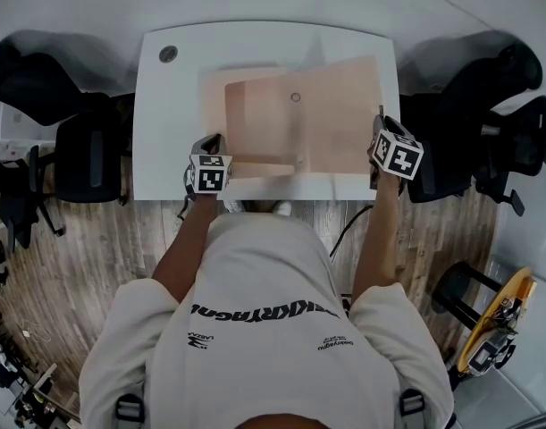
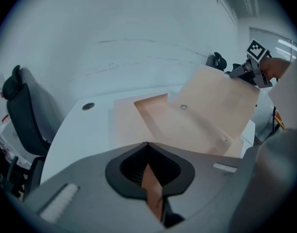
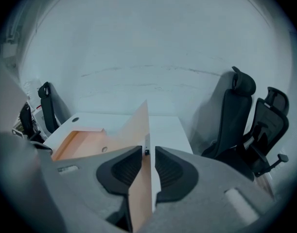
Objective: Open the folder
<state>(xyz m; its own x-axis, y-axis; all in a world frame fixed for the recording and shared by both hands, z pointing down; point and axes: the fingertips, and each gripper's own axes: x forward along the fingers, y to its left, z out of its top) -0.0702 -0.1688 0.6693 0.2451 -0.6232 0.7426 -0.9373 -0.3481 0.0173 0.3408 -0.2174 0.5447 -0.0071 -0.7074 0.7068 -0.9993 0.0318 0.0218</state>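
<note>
- My left claw (image 2: 149,154) pinches the near left edge of the folder (image 1: 273,123), which lies on the tabletop (image 1: 170,123).
- My right claw (image 3: 147,154) is slightly spread around the lifted cover (image 3: 137,130) at the right, not squeezing it.

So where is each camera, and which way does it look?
Head view: on the person's head, looking steeply down at table, folder, arms, left gripper, right gripper.
Left gripper view: on the left gripper, looking along jaws shut on the folder's edge, toward the wall.
Right gripper view: on the right gripper, jaws either side of the raised flap.
Shared: all three show the raised flap.
</note>
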